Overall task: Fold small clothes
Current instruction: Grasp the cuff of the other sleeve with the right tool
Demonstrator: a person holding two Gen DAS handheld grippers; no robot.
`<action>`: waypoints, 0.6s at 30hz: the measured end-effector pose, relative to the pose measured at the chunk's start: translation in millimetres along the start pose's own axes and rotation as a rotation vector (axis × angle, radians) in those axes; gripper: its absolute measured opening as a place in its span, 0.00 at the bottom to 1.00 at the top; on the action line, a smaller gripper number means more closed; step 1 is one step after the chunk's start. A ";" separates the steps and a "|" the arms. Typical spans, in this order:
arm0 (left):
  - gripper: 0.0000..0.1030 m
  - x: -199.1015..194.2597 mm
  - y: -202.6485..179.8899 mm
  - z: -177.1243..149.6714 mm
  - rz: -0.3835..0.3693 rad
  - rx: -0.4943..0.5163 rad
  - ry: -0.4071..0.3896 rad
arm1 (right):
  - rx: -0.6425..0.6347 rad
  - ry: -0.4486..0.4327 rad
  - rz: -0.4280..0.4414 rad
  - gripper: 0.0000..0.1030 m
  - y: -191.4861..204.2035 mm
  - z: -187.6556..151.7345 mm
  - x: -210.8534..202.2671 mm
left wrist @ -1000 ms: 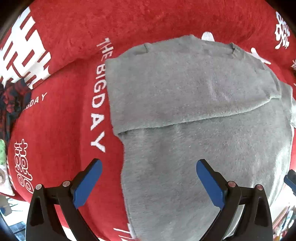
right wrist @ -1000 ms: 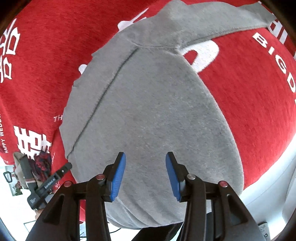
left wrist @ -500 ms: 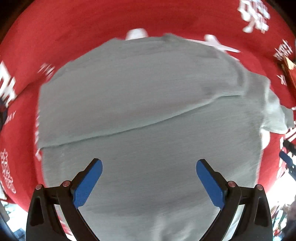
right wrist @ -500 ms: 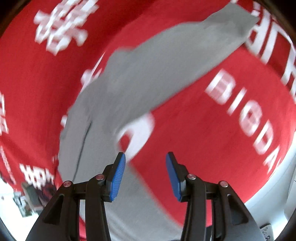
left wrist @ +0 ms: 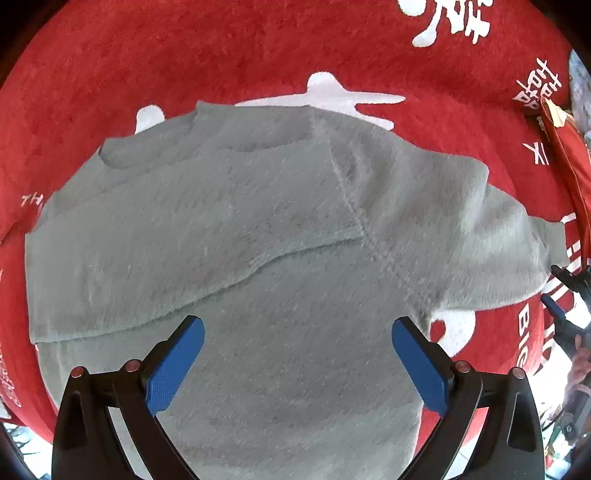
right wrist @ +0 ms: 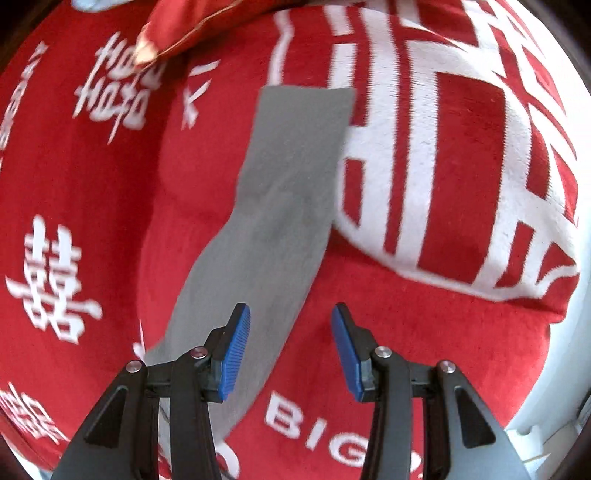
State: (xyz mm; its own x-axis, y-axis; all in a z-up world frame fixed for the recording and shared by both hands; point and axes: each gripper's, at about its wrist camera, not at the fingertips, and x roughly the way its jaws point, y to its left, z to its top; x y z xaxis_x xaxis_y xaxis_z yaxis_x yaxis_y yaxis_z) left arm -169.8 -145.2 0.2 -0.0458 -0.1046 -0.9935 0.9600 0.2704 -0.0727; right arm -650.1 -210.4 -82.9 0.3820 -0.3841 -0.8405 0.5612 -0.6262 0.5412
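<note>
- Left wrist view: looks down on one grey sweater spread flat on a red blanket with white lettering.
- Left gripper hovering over the lower body of the sweater, blue pads spread wide, nothing between them, no cloth pinched.
- One sleeve already laid across the chest, its edge running slantwise from lower left to mid right of that view.
- Other sleeve still stretched out to the right, its cuff reaching past the body toward the right gripper, glimpsed at that edge of the view.
- Right wrist view: same outstretched sleeve seen as a long grey strip, long axis running straight away from the right gripper, cuff at the far end, shoulder end passing under the left-side pad.
- Right gripper half spread, empty; only the sleeve's right-hand edge lies within the gap, most of the strip off to its left.
- Judged the nearer hand for this sleeve: the right; likely needs a reach forward along the strip to the cuff before pinching and carrying it back over the body.
- Count: one sweater, two sleeves (one folded, one not), two grippers, one blanket, one red cushion at the far edge.
</note>
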 end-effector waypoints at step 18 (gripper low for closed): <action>0.99 -2.8 28.7 -8.3 0.031 -0.058 -0.025 | 0.188 0.049 0.328 0.05 -1.1 24.9 30.1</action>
State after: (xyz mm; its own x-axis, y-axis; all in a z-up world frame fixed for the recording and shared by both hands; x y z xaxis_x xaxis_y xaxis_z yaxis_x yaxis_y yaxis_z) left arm -144.4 -129.2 0.1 -0.0087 -0.1189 -0.9929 0.9431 0.3291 -0.0477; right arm -657.4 -238.2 -109.4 0.5561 -0.5552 -0.6184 0.2598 -0.5907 0.7639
